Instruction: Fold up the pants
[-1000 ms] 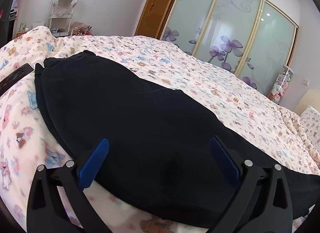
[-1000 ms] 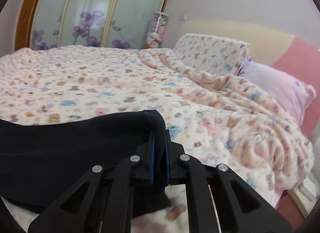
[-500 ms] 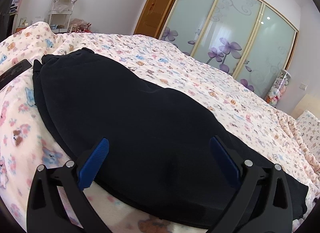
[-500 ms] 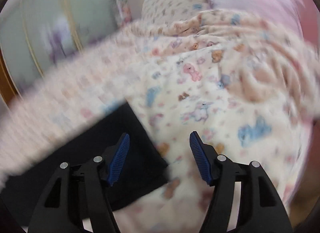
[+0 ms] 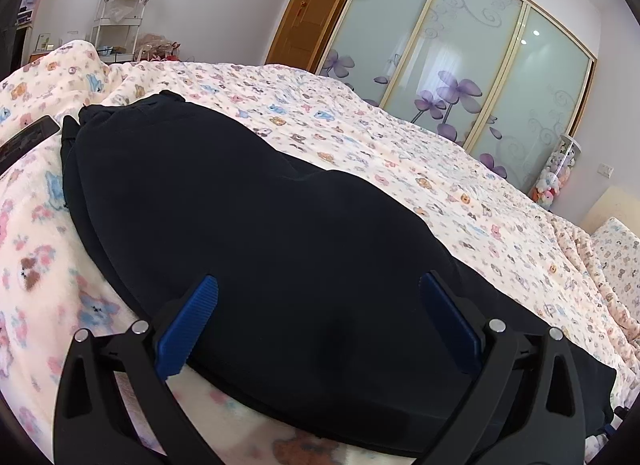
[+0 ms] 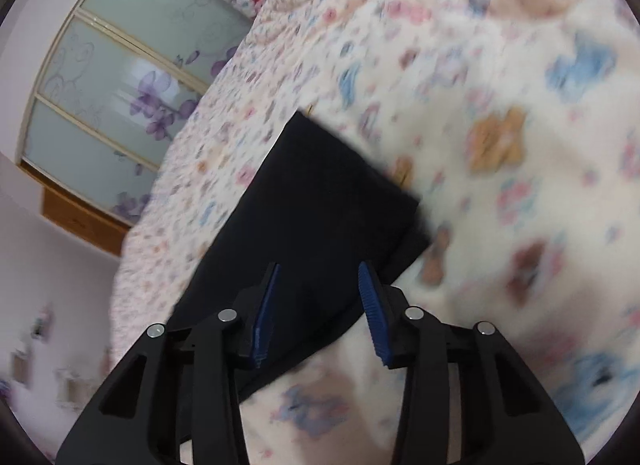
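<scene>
Black pants [image 5: 248, 217] lie flat along the bed, folded lengthwise, on a cream teddy-bear blanket [image 5: 400, 153]. My left gripper [image 5: 316, 321] is open wide and empty, low over the near edge of the pants. In the right wrist view the far end of the pants [image 6: 328, 201] lies flat with a square corner. My right gripper [image 6: 320, 305] is open and empty, tilted, just above that end with its blue pads [image 6: 372, 305] either side of the cloth edge. This view is blurred.
A dark flat object [image 5: 24, 137] lies on the blanket at the far left. Sliding wardrobe doors with purple flowers [image 5: 460, 65] and a wooden door [image 5: 304, 13] stand beyond the bed. A white shelf rack [image 5: 120, 13] is at the back left. A pillow [image 5: 616, 241] lies right.
My right gripper has let go of the pants end, opened, and swung and rolled to the left over it. The left gripper has barely moved and stays open.
</scene>
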A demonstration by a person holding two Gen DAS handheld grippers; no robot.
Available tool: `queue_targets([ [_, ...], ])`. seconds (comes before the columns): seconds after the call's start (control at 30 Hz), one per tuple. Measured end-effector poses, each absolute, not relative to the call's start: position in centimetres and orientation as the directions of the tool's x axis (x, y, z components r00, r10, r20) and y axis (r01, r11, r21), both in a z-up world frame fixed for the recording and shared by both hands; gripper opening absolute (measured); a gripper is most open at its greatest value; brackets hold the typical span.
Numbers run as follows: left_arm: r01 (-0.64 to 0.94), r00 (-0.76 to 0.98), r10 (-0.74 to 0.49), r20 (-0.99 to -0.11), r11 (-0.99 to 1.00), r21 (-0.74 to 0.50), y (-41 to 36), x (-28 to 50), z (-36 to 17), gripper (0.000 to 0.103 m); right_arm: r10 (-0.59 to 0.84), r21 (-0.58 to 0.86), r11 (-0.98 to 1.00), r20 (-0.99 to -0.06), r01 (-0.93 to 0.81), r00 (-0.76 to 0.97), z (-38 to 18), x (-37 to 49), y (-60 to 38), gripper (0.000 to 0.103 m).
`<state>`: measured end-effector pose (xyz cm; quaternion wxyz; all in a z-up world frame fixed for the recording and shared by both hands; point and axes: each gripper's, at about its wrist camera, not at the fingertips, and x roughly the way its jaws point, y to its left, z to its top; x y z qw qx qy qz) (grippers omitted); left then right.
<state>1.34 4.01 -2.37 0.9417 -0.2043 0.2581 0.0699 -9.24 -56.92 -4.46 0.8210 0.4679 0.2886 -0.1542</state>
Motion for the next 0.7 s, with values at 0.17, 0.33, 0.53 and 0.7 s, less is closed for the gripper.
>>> queue_targets([
  [0.17,-0.264,0.839,0.035,-0.543,0.899,-0.35,4.2,1.8,-2.7,0.101,0.124,0.708,0.491,-0.634,0.508,0.764,-5.9,-8.3,-56.1,0.04],
  [0.33,-0.315,0.806,0.066,-0.589,0.889,-0.331,4.5,2.6,-3.4,0.101,0.154,0.711,0.484,-0.643,0.51,0.75,-6.1,-8.7,-55.3,0.04],
  [0.53,-0.341,0.787,0.089,-0.61,0.887,-0.31,4.5,2.9,-3.7,0.101,0.18,0.736,0.467,-0.621,0.49,0.763,-6.7,-8.6,-55.2,0.04],
  [0.7,-0.337,0.789,0.083,-0.608,0.887,-0.317,4.8,2.8,-3.7,0.101,0.171,0.778,0.399,-0.584,0.486,0.794,-7.7,-8.6,-55.8,0.013],
])
